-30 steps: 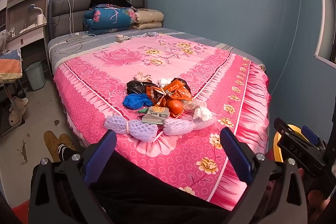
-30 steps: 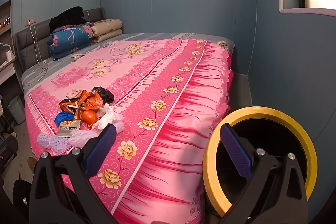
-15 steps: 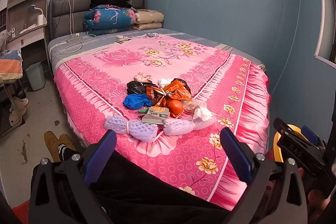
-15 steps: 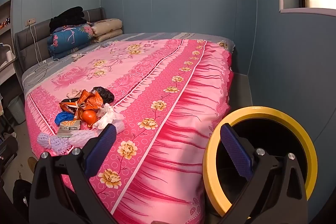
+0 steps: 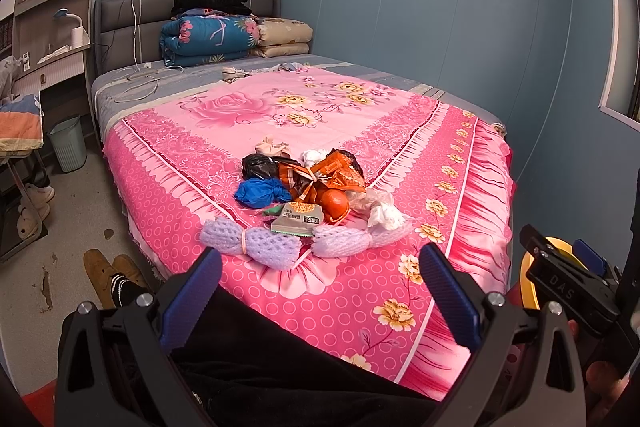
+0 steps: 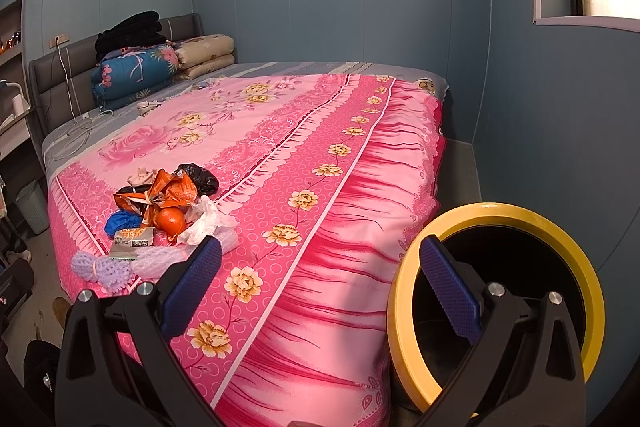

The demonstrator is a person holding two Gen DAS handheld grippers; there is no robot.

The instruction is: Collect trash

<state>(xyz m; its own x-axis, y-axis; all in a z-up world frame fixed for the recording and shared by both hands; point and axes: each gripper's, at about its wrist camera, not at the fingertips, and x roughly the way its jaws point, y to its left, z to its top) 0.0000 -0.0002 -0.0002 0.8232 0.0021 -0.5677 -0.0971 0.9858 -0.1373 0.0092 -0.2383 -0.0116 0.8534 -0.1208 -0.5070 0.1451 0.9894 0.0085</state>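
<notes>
A heap of trash (image 5: pixel 308 187) lies near the foot of the pink bed (image 5: pixel 360 279): orange wrappers, an orange fruit (image 5: pixel 335 203), a blue bag (image 5: pixel 260 191), a black bag, white tissue (image 5: pixel 386 215), a small packet and two purple foam nets (image 5: pixel 256 247). The heap also shows at left in the right wrist view (image 6: pixel 160 215). My left gripper (image 5: pixel 318 293) is open and empty, short of the heap. My right gripper (image 6: pixel 318 289) is open and empty beside the bed, next to a yellow-rimmed black bin (image 6: pixel 576 259).
Folded quilts and pillows (image 5: pixel 224 35) sit at the headboard, with cables on the grey sheet. A pale green waste basket (image 5: pixel 69 143), shelves and shoes (image 5: pixel 112 275) stand on the floor at left. Blue walls close the right side.
</notes>
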